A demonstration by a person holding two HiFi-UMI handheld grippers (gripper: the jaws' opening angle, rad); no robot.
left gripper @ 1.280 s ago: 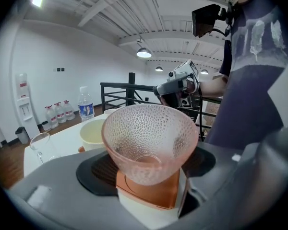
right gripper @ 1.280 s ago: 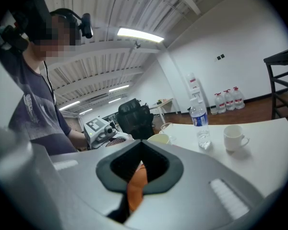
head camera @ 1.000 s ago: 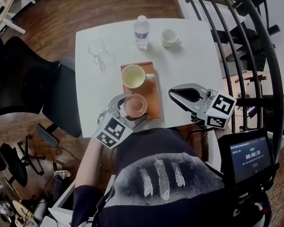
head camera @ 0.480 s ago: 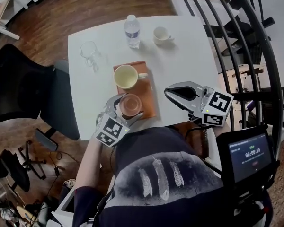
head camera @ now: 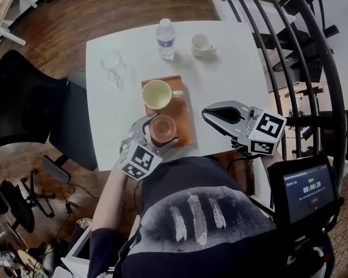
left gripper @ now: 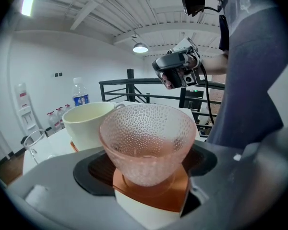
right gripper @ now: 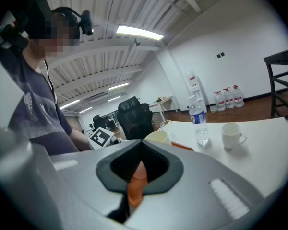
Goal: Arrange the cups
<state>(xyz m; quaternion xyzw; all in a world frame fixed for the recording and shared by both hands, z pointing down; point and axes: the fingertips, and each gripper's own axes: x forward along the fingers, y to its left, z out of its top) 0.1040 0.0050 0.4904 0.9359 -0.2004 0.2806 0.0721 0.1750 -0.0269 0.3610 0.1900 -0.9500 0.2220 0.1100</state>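
The left gripper (head camera: 157, 134) jaws have just been opening, with the pink glass cup (left gripper: 146, 143) between them on the tray (head camera: 186, 126). It is best withdrawn straight back without nudging the cup. The right gripper (head camera: 209, 113) jaws are closed and empty.

Water bottle (head camera: 166, 38) on white table (head camera: 232, 74), black office chair (head camera: 23, 103), black railing (left gripper: 130, 87)

Open tabletop (head camera: 232, 80) right of tray (head camera: 187, 127), bottle (head camera: 166, 38) and white cup (head camera: 202, 44) along far edge
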